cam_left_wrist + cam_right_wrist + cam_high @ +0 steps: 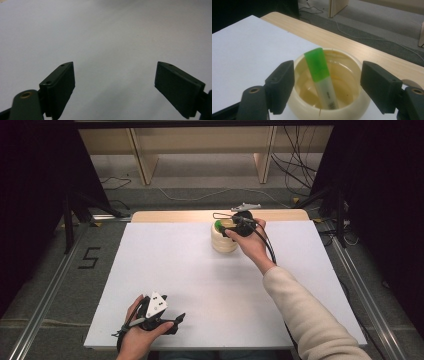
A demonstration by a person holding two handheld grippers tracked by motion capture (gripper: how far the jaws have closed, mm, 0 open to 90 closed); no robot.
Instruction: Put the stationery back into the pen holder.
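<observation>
Now; green-capped marker (320, 75) leaning in cream cup (355, 106); right tool (328, 86) open above

Wide bare white table (200, 285) around the lone cream holder (223, 242) near its far edge.

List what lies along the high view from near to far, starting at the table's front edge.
Left gripper → bare white table → cream cup → right gripper above the cup's mouth → strip of wooden tabletop → grey floor with cables
</observation>
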